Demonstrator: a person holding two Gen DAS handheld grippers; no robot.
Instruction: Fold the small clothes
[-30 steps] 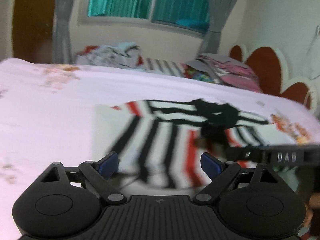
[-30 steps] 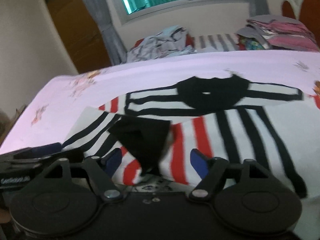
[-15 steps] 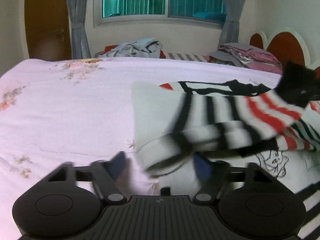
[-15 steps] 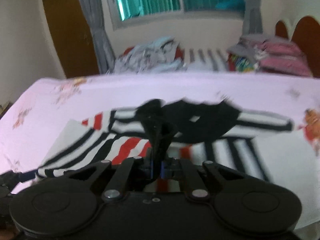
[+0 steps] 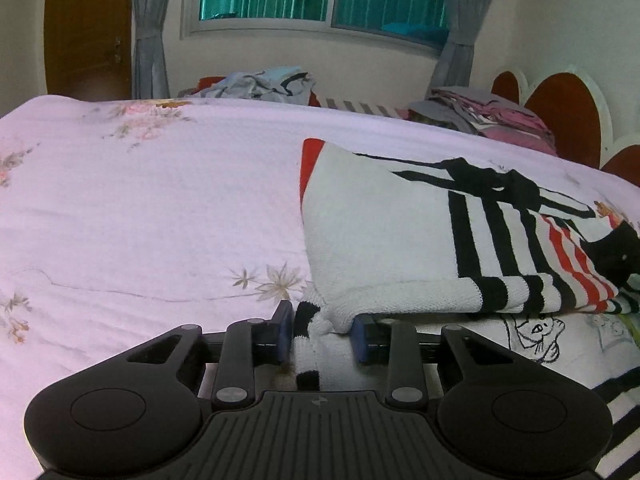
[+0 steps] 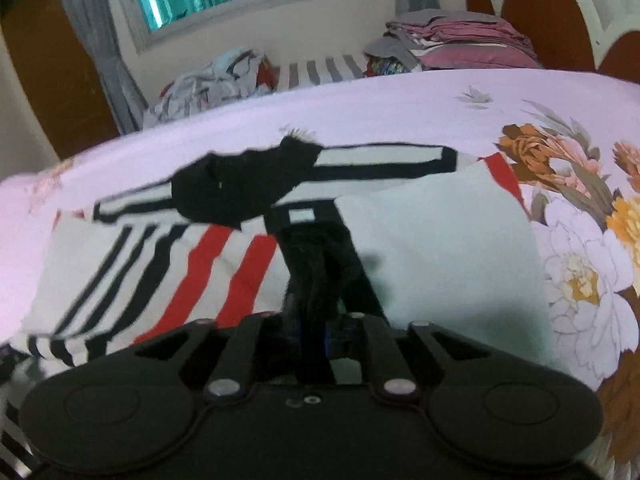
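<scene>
A small white knit sweater [image 5: 384, 240] with black and red stripes lies on the pink flowered bedsheet [image 5: 160, 208], its left part folded over toward the right. My left gripper [image 5: 322, 334] is shut on a bunched striped edge of the sweater, low over the bed. In the right wrist view the sweater [image 6: 440, 256] lies spread ahead. My right gripper [image 6: 314, 330] is shut on its black cuff [image 6: 316, 268], held just above the garment. The black collar [image 6: 240, 184] lies further back.
A loose pile of clothes [image 5: 264, 84] lies at the far edge of the bed, with a folded stack [image 5: 480, 116] to its right. A rounded headboard [image 5: 560, 112] stands at the right. A window with curtains and a brown door lie behind.
Both grippers closed on the sweater and carried its left side over to the right, folding it onto the body. The right gripper moved right with the black cuff.
</scene>
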